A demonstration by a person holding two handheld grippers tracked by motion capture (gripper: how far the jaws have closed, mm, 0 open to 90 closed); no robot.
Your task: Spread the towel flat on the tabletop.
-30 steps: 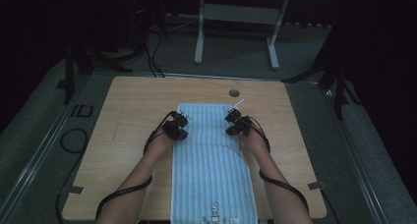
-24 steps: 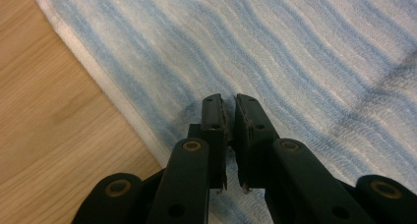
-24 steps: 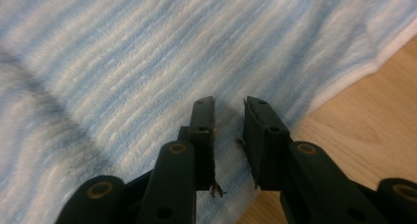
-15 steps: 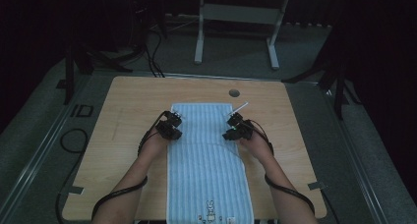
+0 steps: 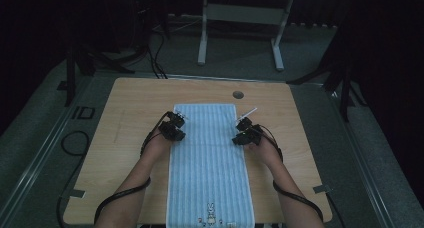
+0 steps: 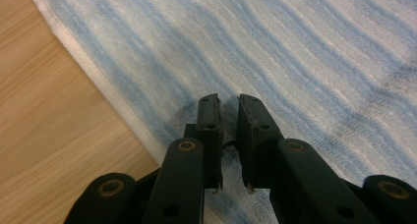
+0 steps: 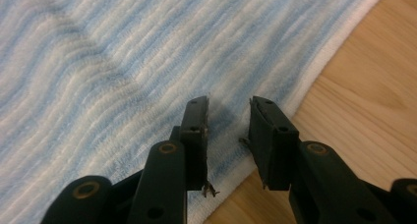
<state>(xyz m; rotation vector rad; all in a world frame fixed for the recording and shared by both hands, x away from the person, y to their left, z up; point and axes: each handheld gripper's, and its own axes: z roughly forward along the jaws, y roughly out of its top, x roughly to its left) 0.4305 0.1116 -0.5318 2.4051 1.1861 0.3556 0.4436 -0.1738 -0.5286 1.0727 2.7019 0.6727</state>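
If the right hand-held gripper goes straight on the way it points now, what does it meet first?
Most likely the striped towel: the right hand-held gripper points down at it near its edge, jaws apart with nothing between them. The depth is hard to judge.

High view: dim, grainy, room beyond the table [image 5: 125,103] near black; soft light from above, faint shadows. Gripper views: brighter, even light, towel [image 6: 305,52] weave sharp, dark smudged shadows ahead of the jaws, near parts slightly soft.

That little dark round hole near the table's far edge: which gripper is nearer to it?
The right. The hole lies beyond the towel's far right corner; the right gripper is at the towel's right edge below it, while the left gripper is at the left edge, farther away.
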